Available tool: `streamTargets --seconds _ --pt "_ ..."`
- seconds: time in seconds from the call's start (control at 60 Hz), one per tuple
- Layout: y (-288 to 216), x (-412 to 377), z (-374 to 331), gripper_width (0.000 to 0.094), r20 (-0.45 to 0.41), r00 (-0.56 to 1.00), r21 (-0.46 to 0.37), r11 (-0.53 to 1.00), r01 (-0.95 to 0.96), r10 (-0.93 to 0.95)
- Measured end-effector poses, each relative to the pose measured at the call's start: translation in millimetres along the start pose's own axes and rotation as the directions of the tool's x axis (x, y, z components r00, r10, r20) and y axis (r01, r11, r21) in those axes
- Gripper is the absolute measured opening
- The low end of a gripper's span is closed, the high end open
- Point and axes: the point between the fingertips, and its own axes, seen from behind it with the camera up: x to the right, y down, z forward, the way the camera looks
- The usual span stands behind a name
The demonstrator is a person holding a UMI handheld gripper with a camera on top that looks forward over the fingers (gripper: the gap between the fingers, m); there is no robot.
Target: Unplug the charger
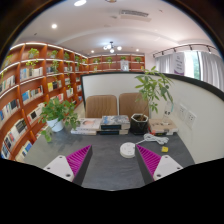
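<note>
A round white charger (pixel 127 149) lies on the dark grey table (pixel 100 150), just ahead of my right finger. A thin white cable (pixel 145 139) runs from it toward the right, to white items near the table's right side. My gripper (pixel 113 163) is open and empty, held above the table's near part. Its magenta pads (pixel 79 159) stand wide apart, and the charger sits close to the inner tip of the right pad (pixel 149 158), not between the fingers.
A potted plant (pixel 60 112) stands at the table's left, and a stack of books (pixel 88 125) and a black pot (pixel 138 123) at the back. Two chairs (pixel 100 105) stand behind the table. A taller plant (pixel 152 90) and a white partition (pixel 195 105) are on the right, bookshelves (pixel 25 90) on the left.
</note>
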Motion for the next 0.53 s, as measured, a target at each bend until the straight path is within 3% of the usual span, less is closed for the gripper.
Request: streamTargets --seconds 0.167,0.533 --pt "26 -47 -14 0.0868 0.061 0.998 -0.029 0.999 0.018 -0.016" --pt "49 -69 -25 0.0865 0.068 0.997 -0.034 0.998 0.047 -0.044"
